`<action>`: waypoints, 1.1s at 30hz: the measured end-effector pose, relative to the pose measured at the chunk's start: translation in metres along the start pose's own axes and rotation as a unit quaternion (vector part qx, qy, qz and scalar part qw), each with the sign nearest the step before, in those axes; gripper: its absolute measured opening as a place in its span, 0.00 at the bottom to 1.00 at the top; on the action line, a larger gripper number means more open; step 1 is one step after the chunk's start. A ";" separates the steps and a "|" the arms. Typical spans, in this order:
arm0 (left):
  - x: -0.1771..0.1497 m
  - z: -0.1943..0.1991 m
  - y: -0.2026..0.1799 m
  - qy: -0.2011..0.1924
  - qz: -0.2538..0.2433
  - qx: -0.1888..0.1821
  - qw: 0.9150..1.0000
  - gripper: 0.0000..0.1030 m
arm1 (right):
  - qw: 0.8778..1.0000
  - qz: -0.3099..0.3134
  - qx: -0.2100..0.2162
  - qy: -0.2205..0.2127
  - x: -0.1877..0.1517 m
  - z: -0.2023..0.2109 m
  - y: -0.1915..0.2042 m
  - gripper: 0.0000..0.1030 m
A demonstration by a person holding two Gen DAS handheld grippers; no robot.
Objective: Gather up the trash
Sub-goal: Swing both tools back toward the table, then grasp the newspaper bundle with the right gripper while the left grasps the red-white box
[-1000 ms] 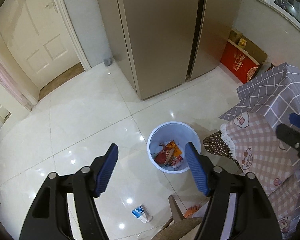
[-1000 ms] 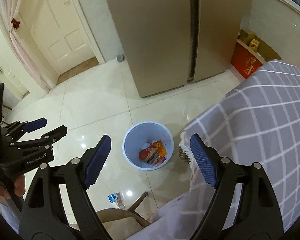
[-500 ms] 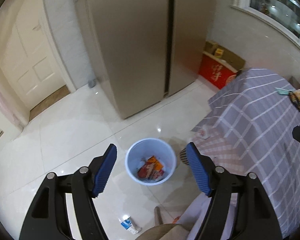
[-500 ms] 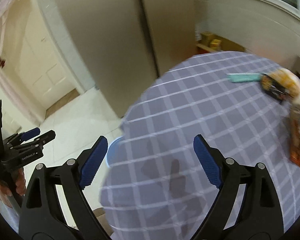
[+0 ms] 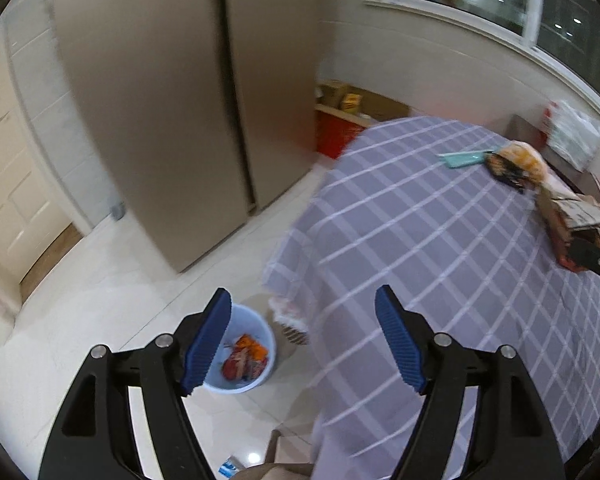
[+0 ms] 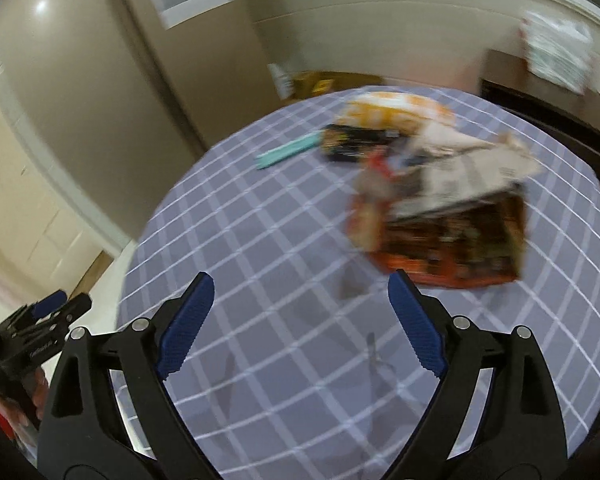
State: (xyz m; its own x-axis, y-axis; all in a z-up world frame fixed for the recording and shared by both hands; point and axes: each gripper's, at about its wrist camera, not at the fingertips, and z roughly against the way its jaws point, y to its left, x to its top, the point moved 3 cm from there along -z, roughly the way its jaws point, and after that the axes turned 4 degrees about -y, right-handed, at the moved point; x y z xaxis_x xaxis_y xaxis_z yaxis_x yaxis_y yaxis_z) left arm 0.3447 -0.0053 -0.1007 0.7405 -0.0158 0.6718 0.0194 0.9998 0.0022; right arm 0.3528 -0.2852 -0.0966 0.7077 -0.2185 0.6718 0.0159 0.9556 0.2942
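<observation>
A tall beige fridge (image 5: pixel 168 112) with two doors stands behind a round table (image 5: pixel 440 264) covered in one purple checked cloth. On the floor at the table's edge sits a single pale blue bin (image 5: pixel 256 360), with red and orange wrappers inside it.

The trash still to be picked up lies in a loose pile on the far side of the table: one orange-and-brown box (image 6: pixel 452 248) with crumpled paper on top, one orange-and-white bag (image 6: pixel 396 114) behind it, one dark packet (image 6: pixel 352 142) and one teal strip (image 6: pixel 288 152) beside that. The right wrist view is blurred, so finer detail is lost.

The left gripper (image 5: pixel 304 344) points steeply down over the table's edge and the bin; its jaws have just been opening and stand apart with nothing between them. The right gripper (image 6: pixel 300 324) tilts down over the cloth, near the box but not touching it, jaws spread wide and empty.
</observation>
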 end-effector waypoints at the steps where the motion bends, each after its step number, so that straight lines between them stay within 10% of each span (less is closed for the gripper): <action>1: 0.003 -0.002 -0.009 0.000 -0.006 -0.007 1.000 0.71 | 1.000 -0.010 -0.005 -0.001 0.002 0.001 -0.009 0.85; 20: 0.029 -0.040 -0.115 0.023 -0.046 -0.101 0.994 0.73 | 0.988 -0.142 -0.060 -0.009 0.042 -0.045 -0.086 0.84; 21: 0.030 -0.042 -0.119 0.025 -0.047 -0.102 0.993 0.73 | 0.988 -0.140 -0.064 -0.012 0.046 -0.047 -0.087 0.78; 23: 0.031 -0.045 -0.127 0.028 -0.049 -0.105 0.993 0.73 | 0.988 -0.131 -0.080 -0.016 0.051 -0.051 -0.090 0.26; 33: 0.042 -0.047 -0.171 0.034 -0.063 -0.149 0.986 0.80 | 0.995 -0.095 -0.016 -0.036 0.055 -0.013 -0.082 0.09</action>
State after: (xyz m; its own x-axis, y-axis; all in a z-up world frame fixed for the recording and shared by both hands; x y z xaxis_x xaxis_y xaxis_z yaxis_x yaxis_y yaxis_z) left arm 0.4042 -0.1777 -0.1071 0.7630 -0.1497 0.6288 0.3028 0.9423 -0.1430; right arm 0.3997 -0.3729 -0.0919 0.6370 -0.4089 0.6535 0.1674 0.9009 0.4005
